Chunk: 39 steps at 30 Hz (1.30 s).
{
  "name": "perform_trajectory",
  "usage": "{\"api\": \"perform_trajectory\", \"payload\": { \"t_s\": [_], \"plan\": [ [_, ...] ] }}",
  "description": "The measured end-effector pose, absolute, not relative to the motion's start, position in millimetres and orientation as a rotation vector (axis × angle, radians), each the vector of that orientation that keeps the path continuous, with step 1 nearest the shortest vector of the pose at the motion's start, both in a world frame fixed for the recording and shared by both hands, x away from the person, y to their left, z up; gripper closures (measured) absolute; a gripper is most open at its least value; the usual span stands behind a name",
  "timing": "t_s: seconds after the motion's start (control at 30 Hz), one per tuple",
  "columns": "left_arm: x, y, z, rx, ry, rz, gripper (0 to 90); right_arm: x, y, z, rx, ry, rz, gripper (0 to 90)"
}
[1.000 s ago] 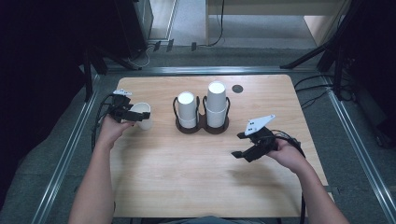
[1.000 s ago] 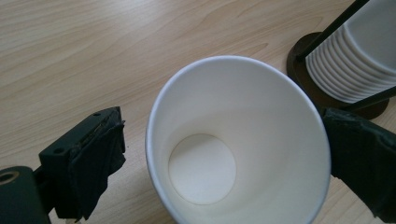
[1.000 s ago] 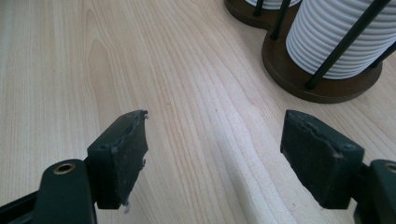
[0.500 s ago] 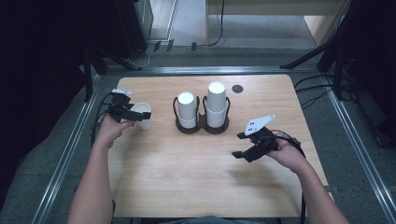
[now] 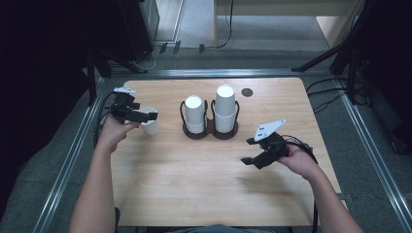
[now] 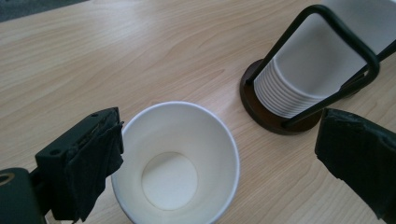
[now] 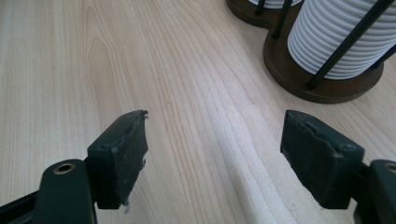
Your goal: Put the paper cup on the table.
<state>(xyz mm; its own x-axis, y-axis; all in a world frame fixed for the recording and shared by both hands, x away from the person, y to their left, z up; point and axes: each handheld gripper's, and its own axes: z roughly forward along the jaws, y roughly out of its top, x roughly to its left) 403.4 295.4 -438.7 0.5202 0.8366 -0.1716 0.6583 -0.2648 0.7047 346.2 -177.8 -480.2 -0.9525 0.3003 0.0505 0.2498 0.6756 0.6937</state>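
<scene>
A white paper cup (image 6: pixel 175 163) stands upright and empty on the wooden table (image 5: pixel 194 184), at its left side (image 5: pixel 150 127). My left gripper (image 6: pixel 223 128) is open around the cup's rim: one jaw is close beside the rim, the other well clear of it toward the holder. From above, the left gripper (image 5: pixel 145 116) sits over the cup. A dark double holder (image 5: pixel 209 133) at the table's middle carries two stacks of upturned white cups (image 5: pixel 194 114) (image 5: pixel 226 109). My right gripper (image 5: pixel 248 151) hovers open over bare wood right of the holder, and nothing lies between the right gripper's (image 7: pixel 215 140) jaws.
A small black round disc (image 5: pixel 247 92) lies near the table's far edge. The holder's base (image 7: pixel 299 79) and a ribbed cup stack (image 7: pixel 336 37) are just beyond my right gripper. Metal rails (image 5: pixel 73 155) and cables border the table.
</scene>
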Motion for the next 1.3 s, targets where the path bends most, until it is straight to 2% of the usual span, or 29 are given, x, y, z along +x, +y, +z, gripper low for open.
{"api": "perform_trajectory", "payload": {
  "t_s": [0.77,0.93,1.3],
  "plan": [
    [376,260,-427,2.113,1.094,0.278,1.4,351,-177,-475,0.484,2.787,1.185,22.8],
    [367,253,-429,2.099,1.069,0.21,1.5,352,-175,-474,0.474,2.786,1.184,22.8],
    [352,232,-434,2.122,0.999,0.227,1.5,355,-172,-473,0.466,2.787,1.186,22.8]
  ]
}}
